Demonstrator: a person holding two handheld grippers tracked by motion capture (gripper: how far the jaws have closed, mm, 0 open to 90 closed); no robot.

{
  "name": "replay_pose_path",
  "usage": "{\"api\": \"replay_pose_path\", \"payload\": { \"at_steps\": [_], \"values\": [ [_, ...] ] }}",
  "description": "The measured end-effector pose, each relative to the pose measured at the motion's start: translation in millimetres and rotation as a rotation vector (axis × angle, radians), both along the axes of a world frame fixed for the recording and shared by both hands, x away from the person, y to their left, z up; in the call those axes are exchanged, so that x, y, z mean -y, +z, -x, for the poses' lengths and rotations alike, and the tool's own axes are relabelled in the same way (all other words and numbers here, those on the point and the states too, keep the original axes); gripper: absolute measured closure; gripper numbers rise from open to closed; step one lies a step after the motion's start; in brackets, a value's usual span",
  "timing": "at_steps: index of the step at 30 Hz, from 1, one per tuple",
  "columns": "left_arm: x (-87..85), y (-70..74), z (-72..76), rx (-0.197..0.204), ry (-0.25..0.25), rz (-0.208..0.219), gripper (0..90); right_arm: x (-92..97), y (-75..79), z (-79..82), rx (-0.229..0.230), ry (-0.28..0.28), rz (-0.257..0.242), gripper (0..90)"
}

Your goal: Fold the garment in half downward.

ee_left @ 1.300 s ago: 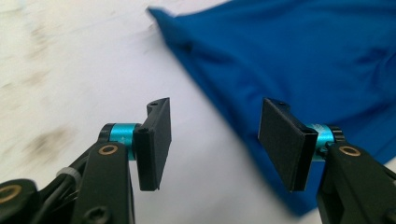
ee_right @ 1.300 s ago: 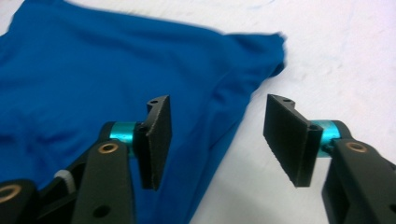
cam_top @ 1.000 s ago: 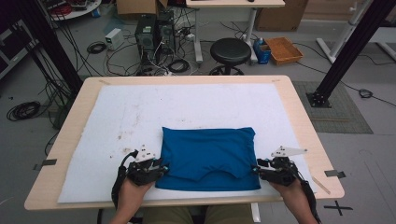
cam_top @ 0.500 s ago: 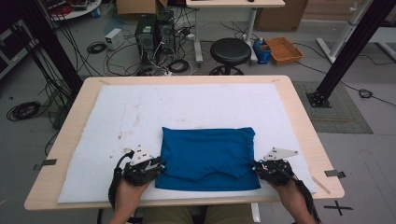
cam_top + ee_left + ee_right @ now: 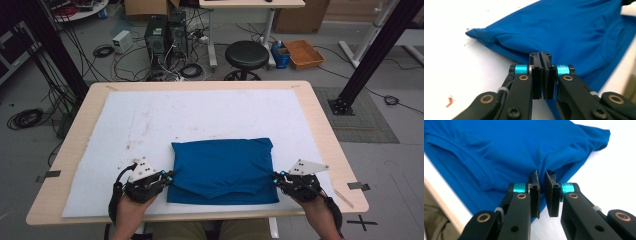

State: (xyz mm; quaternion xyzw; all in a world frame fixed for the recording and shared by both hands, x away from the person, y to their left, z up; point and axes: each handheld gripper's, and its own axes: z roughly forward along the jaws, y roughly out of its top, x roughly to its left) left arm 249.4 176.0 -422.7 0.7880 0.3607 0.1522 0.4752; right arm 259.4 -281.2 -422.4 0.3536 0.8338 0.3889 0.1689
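The folded blue shirt (image 5: pixel 223 171) lay near the table's (image 5: pixel 320 112) front edge. The left gripper (image 5: pixel 540 55) and right gripper (image 5: pixel 541 175) had just been closing, each pinching a side edge; lifting both evenly would keep it smooth

My blue shirt (image 5: pixel 222 167) lay folded into a rough rectangle near the front edge of the white mat (image 5: pixel 200 115), about midway along it; its cloth was smooth with soft creases; a curved seam ran across its near half.
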Motion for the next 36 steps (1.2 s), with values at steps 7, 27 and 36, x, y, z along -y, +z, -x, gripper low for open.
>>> {"api": "replay_pose_path", "payload": {
  "at_steps": [7,27,36],
  "values": [
    [-8.7,-2.7,8.1,-0.07,0.011,0.027,87.5,-1.1,4.1,11.9,-0.062,0.037,0.018,83.9],
    [-25.1,19.7,-35.0,0.058,0.171,0.178,27.4,14.1,7.0,-46.8,0.063,-0.202,-0.068,21.3],
    [-37.8,11.9,-42.8,0.092,0.181,0.17,26.9,36.1,6.8,-67.3,0.1,-0.276,-0.134,21.3]
  ]
}}
